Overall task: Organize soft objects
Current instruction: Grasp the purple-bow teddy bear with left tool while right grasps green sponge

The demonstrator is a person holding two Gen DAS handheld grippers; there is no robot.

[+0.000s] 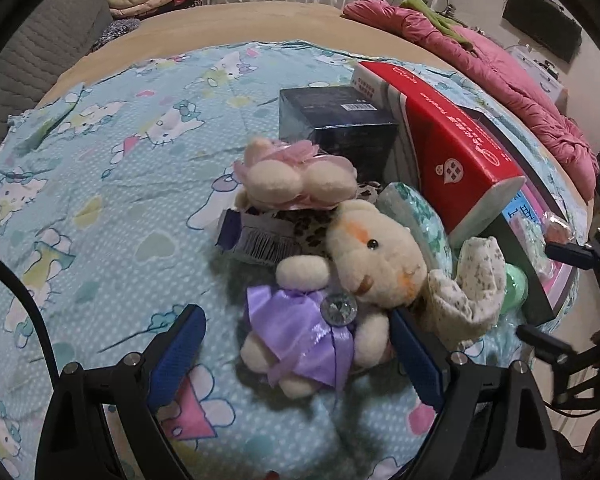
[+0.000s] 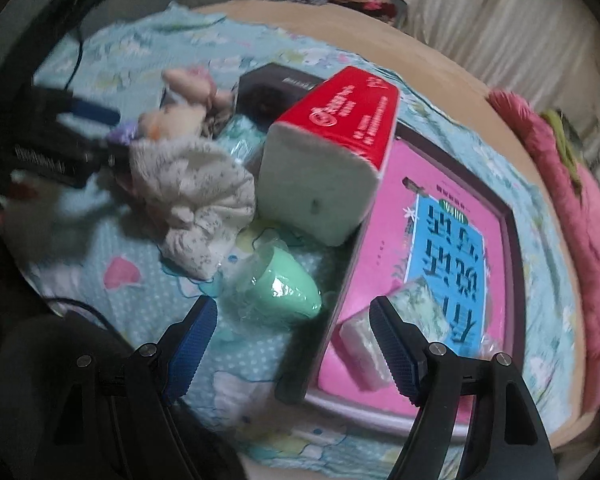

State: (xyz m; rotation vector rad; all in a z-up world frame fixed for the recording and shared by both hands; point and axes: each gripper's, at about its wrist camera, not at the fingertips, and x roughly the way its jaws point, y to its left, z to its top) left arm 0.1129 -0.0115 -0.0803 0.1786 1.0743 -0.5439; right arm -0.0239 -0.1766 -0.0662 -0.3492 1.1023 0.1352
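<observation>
Left gripper (image 1: 296, 354) low centre of the left wrist view, jaws spread wide, nothing held; the plush bear (image 1: 332, 280) in a purple bow lies between the pads, right pad just beside its side, no squeeze yet. Right gripper (image 2: 292, 346) bottom centre of the right wrist view, jaws also wide, empty; between them a mint-green wrapped bundle (image 2: 278, 292) and the near edge of the pink book (image 2: 440, 240).

Further back, a speckled cloth bundle (image 2: 192, 196) mid-left of that view; red tissue pack (image 2: 332, 152) leaning on the book; second plush (image 1: 296, 176) above the bear in the left view, on a hairbrush (image 1: 256, 240); dark box (image 1: 336, 120) behind; all on the cat-print sheet (image 1: 100, 140).

Risks: left pads closing on only the slippery bow, so the bear slides out; the bear's head touches the cloth, a lift could drag it; right jaw may catch the book edge rather than the bundle; glossy wrap likely slips; nudging the book could topple the tissue pack.
</observation>
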